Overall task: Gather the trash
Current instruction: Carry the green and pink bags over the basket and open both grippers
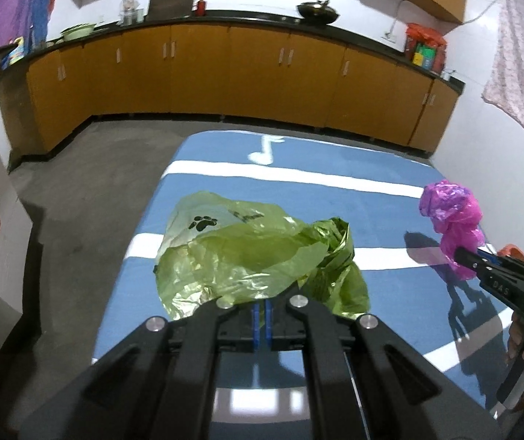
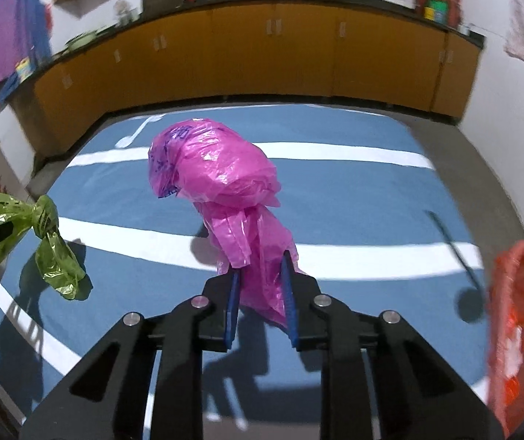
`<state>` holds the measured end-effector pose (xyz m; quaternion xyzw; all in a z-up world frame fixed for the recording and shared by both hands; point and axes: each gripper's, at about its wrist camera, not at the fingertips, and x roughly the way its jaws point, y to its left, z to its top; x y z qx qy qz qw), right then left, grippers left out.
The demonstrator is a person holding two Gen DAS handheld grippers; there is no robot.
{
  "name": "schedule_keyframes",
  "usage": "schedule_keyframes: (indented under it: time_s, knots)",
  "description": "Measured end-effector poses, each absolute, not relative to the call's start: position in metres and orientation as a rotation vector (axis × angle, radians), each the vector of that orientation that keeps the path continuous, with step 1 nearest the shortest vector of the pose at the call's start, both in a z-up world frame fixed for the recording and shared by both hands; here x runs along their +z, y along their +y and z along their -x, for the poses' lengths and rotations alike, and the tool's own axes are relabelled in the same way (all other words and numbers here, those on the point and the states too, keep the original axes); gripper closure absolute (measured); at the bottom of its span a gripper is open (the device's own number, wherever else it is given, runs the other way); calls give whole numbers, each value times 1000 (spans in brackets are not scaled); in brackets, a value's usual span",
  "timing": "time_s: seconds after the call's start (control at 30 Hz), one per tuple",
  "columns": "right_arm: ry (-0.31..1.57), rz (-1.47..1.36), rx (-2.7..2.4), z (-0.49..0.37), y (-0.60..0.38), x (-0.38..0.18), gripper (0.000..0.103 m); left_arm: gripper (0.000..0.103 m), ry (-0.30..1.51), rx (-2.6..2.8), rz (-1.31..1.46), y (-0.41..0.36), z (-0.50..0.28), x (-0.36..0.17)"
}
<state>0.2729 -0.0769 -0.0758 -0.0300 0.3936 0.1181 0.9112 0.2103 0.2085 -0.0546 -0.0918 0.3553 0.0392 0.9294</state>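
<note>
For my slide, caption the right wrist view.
Right tool pinches pink plastic bag above blue mat, orange bin alongside.

A blue mat point(image 1: 335, 198) with white stripes and a white music note point(image 1: 266, 149) is lying on the grey floor point(image 1: 89, 183). Orange cabinets point(image 1: 196, 69) are standing behind, and a dark wok point(image 1: 317, 10) is being carried by their black worktop point(image 1: 247, 17).

orange bin point(image 2: 519, 330) cut off by edge, blurred
</note>
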Motion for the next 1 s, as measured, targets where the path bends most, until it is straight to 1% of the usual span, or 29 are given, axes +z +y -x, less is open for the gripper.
schedule_keyframes:
  time_s: [0.37,0.83,1.0]
  knots:
    - [747,-22,131,-215,-156,-40,82,99,673,-37,152,139,-199,-28]
    - [674,-73,-22,-155,-216,-5,82,100,609,-134,135,57,-171,7]
    - [654,-104,-64,-134,-235,-1,82,100,584,-180,120,26,-158,21]
